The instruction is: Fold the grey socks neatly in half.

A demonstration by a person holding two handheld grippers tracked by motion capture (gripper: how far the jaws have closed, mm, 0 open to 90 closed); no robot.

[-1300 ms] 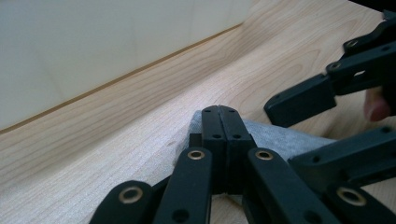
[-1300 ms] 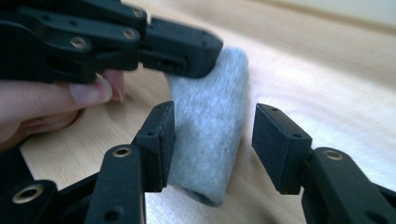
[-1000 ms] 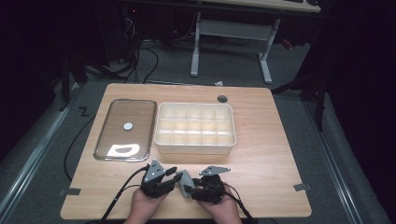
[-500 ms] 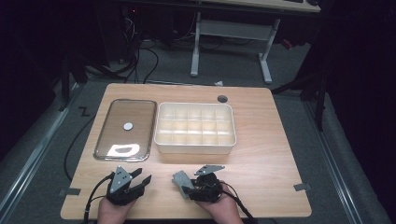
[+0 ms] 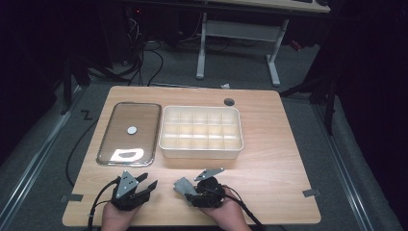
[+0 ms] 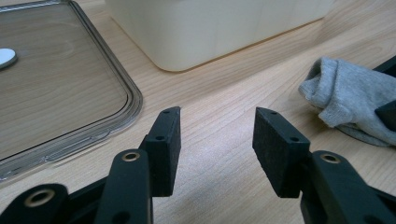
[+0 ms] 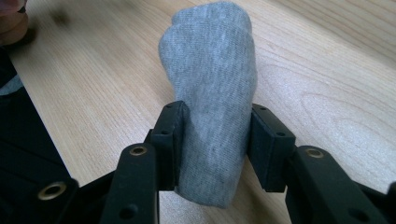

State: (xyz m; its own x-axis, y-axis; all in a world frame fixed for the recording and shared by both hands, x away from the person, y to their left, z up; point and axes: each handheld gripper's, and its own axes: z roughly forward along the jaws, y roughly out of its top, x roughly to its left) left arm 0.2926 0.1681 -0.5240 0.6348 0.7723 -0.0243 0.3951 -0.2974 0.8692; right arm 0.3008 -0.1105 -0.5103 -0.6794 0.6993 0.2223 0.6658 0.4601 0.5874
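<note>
Gripping rolled sock (image 7: 210,102) in right gripper (image 7: 215,144); left gripper (image 6: 217,140) standing released, empty; carrying to box (image 5: 201,129) remaining, seemingly.

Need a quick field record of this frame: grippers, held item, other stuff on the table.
left gripper: open, jaws just opened, nothing between them
right gripper: shut on sock, jaws just closing
sock: grey, rolled, low over the table's near edge
lid: clear, flat, left of bin
bin: cream, divided, compartments look empty
table: wood
</note>
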